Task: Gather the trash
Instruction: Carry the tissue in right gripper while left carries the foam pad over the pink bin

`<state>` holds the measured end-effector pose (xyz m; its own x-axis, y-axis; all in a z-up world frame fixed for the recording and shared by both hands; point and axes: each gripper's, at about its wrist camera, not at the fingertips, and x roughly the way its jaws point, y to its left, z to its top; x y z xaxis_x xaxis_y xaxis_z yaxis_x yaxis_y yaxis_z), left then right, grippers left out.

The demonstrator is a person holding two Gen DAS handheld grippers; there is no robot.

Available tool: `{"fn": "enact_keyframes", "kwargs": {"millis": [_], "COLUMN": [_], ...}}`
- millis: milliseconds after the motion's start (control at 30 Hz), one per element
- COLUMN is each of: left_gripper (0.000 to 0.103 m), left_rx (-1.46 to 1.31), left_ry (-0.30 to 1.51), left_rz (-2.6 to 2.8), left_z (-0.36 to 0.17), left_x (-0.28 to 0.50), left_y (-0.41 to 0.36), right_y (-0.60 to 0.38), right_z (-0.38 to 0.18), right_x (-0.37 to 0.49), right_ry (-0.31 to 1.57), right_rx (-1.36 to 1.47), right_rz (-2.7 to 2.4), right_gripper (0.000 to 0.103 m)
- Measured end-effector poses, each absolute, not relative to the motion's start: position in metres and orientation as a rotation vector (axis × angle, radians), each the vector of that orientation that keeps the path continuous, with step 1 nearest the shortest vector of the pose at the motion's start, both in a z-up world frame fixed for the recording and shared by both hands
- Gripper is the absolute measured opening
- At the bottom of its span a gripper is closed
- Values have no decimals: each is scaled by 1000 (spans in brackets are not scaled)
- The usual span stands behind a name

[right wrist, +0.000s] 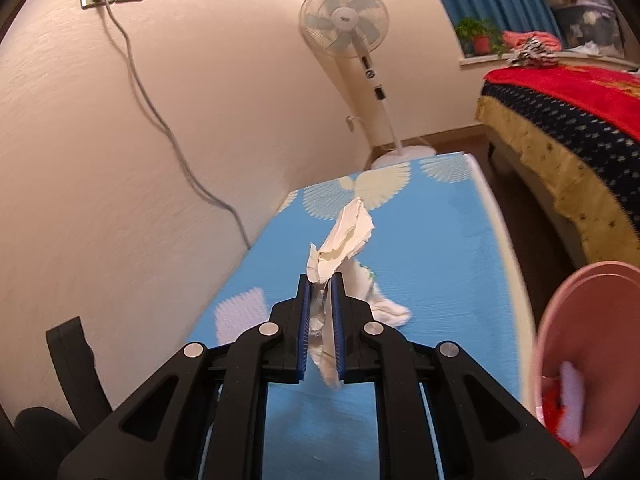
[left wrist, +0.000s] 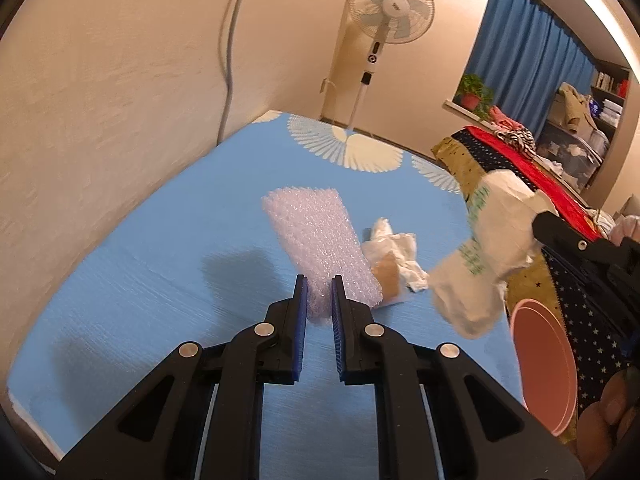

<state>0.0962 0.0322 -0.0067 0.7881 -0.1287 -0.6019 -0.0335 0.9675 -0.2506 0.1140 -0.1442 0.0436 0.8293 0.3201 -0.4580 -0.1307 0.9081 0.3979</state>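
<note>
My right gripper [right wrist: 320, 280] is shut on a crumpled white paper wrapper [right wrist: 344, 236] with green print and holds it in the air above the blue table [right wrist: 440, 256]; the wrapper also shows in the left wrist view [left wrist: 484, 252]. My left gripper [left wrist: 319, 280] is open, its fingertips on either side of the near end of a piece of bubble wrap [left wrist: 316, 240] lying on the table [left wrist: 160, 280]. A crumpled tissue [left wrist: 394, 250] and a brown paper scrap [left wrist: 387, 276] lie just right of the bubble wrap. A pink bin [right wrist: 592, 360] stands at the table's right edge, with trash inside.
The pink bin [left wrist: 544, 364] is also in the left wrist view. A wall runs along the table's left side with a hanging cable [right wrist: 160, 120]. A standing fan [right wrist: 344, 24] is beyond the far end. A bed [right wrist: 568, 128] with patterned covers stands to the right.
</note>
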Motion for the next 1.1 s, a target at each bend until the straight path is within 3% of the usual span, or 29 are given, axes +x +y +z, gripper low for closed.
{"fn": "enact_keyframes", "kwargs": {"millis": [1100], "left_gripper": [12], "left_rx": [-163], "left_ry": [591], "left_rz": [-233], "left_z": [16], "left_x": [59], "left_y": [-42], "right_y": [-244], "right_z": [71], "right_x": [32], "right_ry": [471], "right_rx": [316], "right_rz": [-34], "right_gripper": [7]}}
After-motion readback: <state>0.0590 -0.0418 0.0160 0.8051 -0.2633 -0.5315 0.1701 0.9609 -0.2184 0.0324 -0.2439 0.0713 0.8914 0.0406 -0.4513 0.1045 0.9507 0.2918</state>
